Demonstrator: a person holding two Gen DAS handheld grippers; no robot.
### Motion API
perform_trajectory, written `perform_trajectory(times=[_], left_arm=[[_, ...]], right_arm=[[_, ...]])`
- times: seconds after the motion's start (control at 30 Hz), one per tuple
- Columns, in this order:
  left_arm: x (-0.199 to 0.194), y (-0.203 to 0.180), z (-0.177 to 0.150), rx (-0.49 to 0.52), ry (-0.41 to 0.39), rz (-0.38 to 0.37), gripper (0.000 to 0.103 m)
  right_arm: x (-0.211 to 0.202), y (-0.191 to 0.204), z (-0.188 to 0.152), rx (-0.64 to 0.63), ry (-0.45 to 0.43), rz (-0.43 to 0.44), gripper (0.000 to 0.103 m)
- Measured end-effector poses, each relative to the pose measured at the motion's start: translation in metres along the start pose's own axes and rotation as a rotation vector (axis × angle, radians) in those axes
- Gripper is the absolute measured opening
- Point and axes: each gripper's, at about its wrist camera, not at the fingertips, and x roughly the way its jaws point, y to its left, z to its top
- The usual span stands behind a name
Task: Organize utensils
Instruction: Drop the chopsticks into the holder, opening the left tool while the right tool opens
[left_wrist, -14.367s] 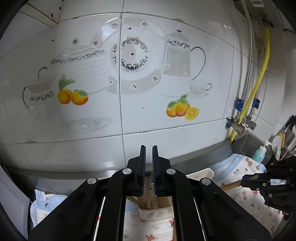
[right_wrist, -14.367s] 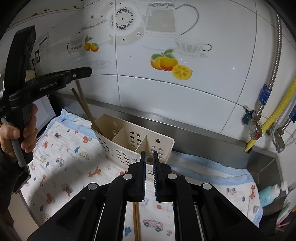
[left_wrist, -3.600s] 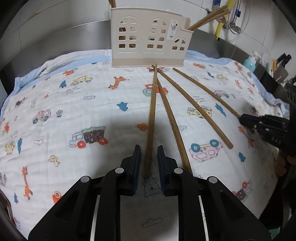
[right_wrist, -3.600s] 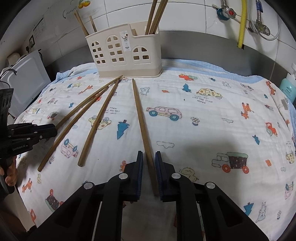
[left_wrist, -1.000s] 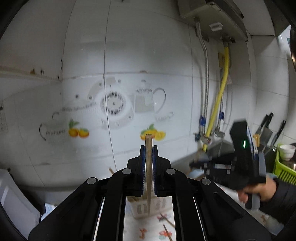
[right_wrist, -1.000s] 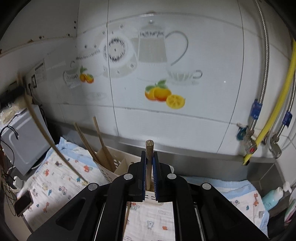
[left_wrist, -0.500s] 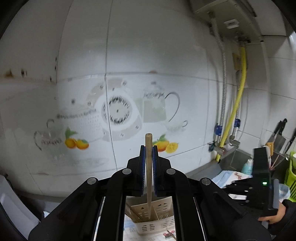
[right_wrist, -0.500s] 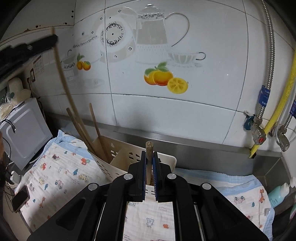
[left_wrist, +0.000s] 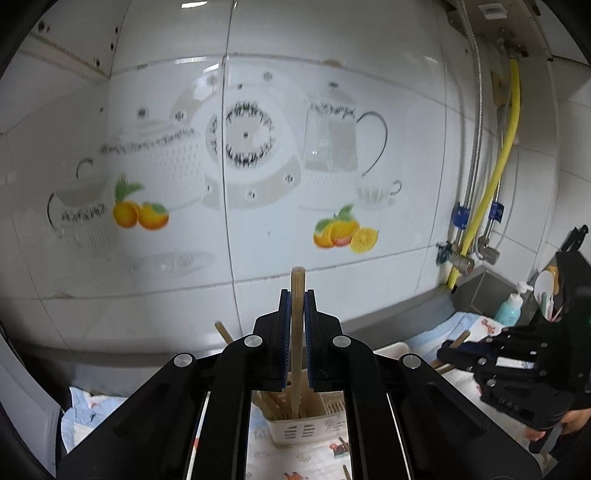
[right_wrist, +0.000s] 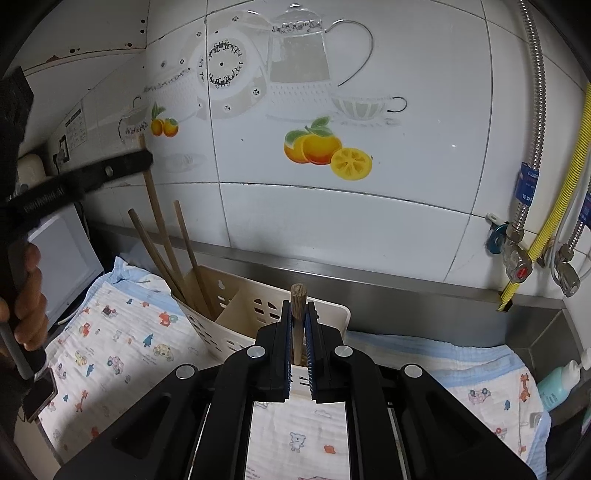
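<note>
My left gripper (left_wrist: 296, 295) is shut on an upright wooden chopstick (left_wrist: 296, 280); its lower end reaches down into the left compartment of the cream utensil holder (left_wrist: 306, 428). In the right wrist view the same gripper (right_wrist: 142, 160) holds that chopstick (right_wrist: 157, 218) beside two others standing in the holder (right_wrist: 255, 306). My right gripper (right_wrist: 298, 306) is shut on a second chopstick (right_wrist: 297, 295), upright over the holder's right end. The right gripper (left_wrist: 448, 354) also shows at the right of the left wrist view.
The holder stands on a cartoon-print cloth (right_wrist: 122, 354) against a steel backsplash (right_wrist: 406, 291) and tiled wall. Gas pipes and valves (right_wrist: 517, 258) hang at the right. A soap bottle (right_wrist: 557, 384) stands at the far right; a white appliance (right_wrist: 62, 266) sits at the left.
The left gripper has come down and closer to the wall, and its chopstick's lower end has sunk into the holder. The right gripper has stayed put over the holder's right end.
</note>
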Motion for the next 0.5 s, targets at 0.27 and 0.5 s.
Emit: perform_trajectory(times=[0.27,0.5], left_arm=[[0.002,0.005,-0.006,-0.012,0.014,-0.002,0.008],[-0.025,0.006,-0.005,-0.016,-0.010,0.000,0.008]], right_arm=[[-0.022,0.004,0.003,-0.023,-0.053,-0.040,0.019],[-0.066,0.013,-0.007,-0.029,-0.127,-0.037,0.021]])
